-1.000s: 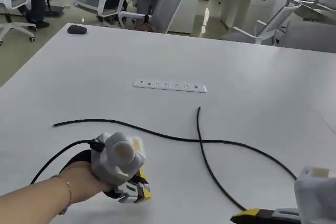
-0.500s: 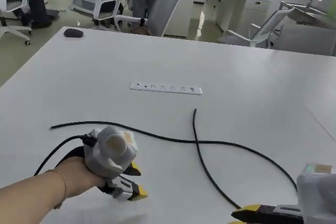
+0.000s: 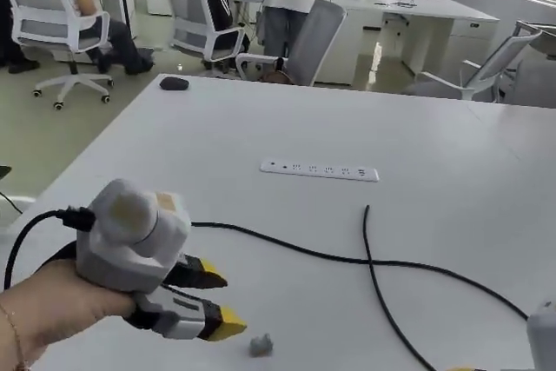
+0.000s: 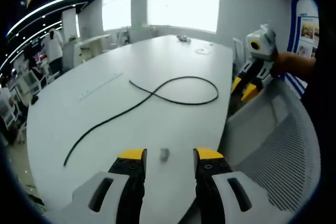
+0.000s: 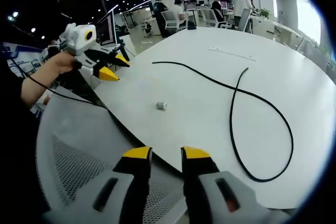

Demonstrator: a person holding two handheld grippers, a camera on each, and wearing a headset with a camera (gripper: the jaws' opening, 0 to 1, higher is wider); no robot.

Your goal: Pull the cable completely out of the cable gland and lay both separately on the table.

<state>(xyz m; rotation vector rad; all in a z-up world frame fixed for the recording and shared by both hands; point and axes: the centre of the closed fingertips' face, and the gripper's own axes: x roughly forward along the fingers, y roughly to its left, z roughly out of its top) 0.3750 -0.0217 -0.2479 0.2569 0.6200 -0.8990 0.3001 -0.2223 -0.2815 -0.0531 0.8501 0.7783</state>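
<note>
Grey cable gland (image 3: 261, 347) now lies on white table (image 3: 417, 128), off black cable (image 3: 373, 261), near left gripper (image 3: 228, 306), jaws spread; right gripper (image 5: 166, 156) slightly parted, empty.

Black cable (image 3: 330, 258) against the white table (image 3: 261, 119), small grey cable gland (image 3: 261, 347), bright yellow tips on the grey-and-black left gripper (image 3: 230, 304).

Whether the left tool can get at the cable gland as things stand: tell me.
Probably yes. The cable gland lies alone on the bare table, just ahead of the open left tool. The cable lies farther off, and nothing sits between them.
</note>
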